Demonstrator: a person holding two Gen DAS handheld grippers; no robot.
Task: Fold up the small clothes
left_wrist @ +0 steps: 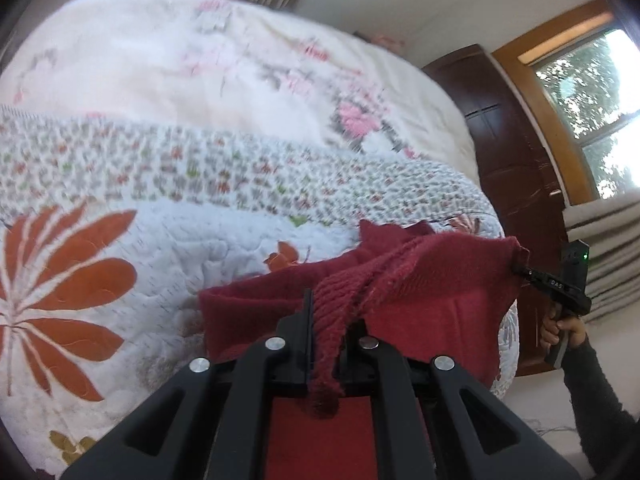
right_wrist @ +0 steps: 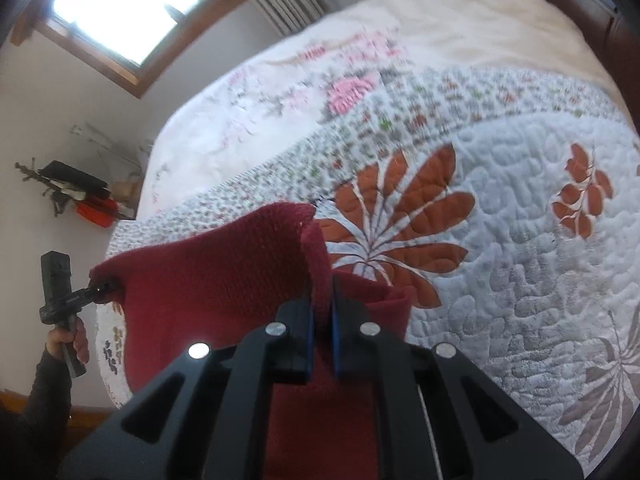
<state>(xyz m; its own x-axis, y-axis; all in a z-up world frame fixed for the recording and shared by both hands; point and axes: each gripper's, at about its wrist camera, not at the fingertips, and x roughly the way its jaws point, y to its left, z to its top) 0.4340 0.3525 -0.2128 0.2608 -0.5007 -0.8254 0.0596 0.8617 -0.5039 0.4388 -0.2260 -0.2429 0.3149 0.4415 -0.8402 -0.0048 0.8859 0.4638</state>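
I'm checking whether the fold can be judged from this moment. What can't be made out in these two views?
- Red knit garment: its lower part is hidden behind the left gripper in the left wrist view, and behind the right gripper in the right wrist view, so its type is unclear.
- Bedspread: the far pattern is blurred.
- Shelf items: too small to identify.

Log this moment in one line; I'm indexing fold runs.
phase: lifting | left gripper: shut on red knit garment | right gripper: shut on same | over quilt
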